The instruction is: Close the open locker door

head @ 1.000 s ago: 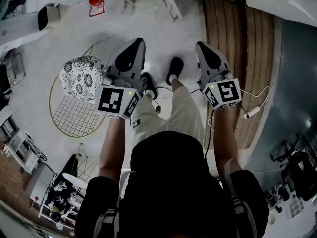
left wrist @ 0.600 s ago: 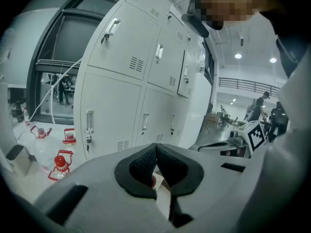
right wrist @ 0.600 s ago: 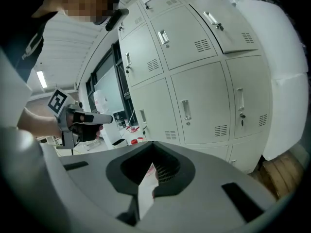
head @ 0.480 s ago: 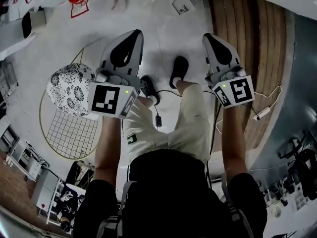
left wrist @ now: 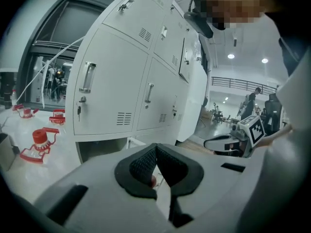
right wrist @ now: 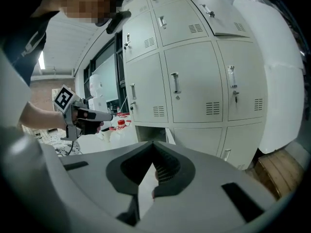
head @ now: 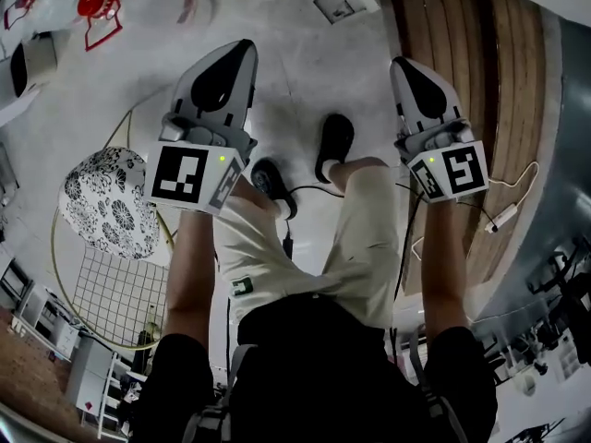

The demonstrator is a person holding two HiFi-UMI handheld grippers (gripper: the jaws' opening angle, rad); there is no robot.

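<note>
Nearest, the person's legs [head: 305, 247] are filling the middle of the head view, and the black shoes [head: 334, 141] are standing on pale floor [head: 295, 72]. The left gripper [head: 233, 58] and the right gripper [head: 406, 70] are being held out on either side of the legs, well apart, both pointing ahead toward the lockers. Each is clenched on nothing: the dark pads are meeting at the tips, with only floor showing behind them.

Left of the left gripper, a patterned cushion [head: 103, 201] is lying on a round wire grid [head: 120, 293], whose yellow rim is curving in near the left shoe. On the right, wood planks [head: 476, 81] are edging the floor, and a thin white cable [head: 503, 218] is trailing across them. Between these two edges a bare strip of floor is running forward.

Farther on, red stands [left wrist: 39, 142] are sitting on the floor off the bank's left end. The white lockers [right wrist: 194, 86] are rising as a wall ahead. The open locker door [right wrist: 169, 135] is in the bottom row, swung out edge-on toward the grippers beside its dark compartment [right wrist: 150, 133]. A top-row door [right wrist: 226, 13] at the right end appears to be standing out from its frame. Past that end, a lit hall is opening out.
</note>
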